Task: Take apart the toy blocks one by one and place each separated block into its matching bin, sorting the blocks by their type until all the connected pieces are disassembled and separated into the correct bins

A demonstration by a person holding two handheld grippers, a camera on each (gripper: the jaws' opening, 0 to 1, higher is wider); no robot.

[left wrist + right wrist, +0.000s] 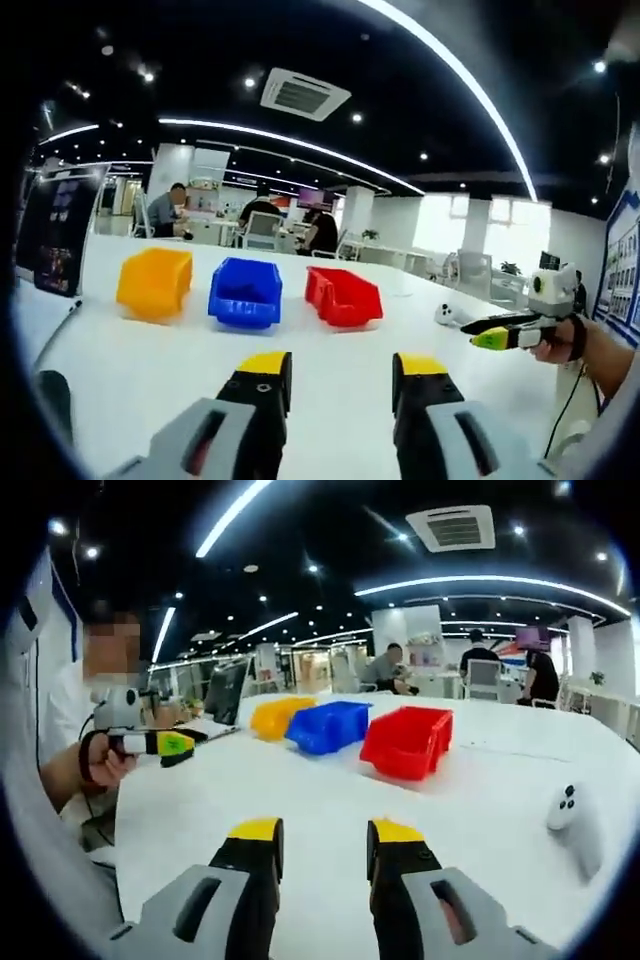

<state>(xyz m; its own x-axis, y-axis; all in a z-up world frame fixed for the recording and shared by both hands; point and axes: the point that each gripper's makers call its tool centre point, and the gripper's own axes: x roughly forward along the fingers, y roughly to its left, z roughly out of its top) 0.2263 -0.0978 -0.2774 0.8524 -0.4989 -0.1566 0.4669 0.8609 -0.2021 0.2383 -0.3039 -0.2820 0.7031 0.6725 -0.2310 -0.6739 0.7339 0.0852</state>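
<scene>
Right gripper view adds a white controller (572,815); both grippers' jaws apart, empty.

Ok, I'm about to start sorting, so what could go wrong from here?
The red bin, blue bin and yellow bin stand close together, so a drop might land in a neighbour. The white controller lies loose near the red bin; the right claw could knock it.

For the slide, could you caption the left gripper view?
Open left gripper faces yellow bin, blue bin and red bin on a white table.
</scene>
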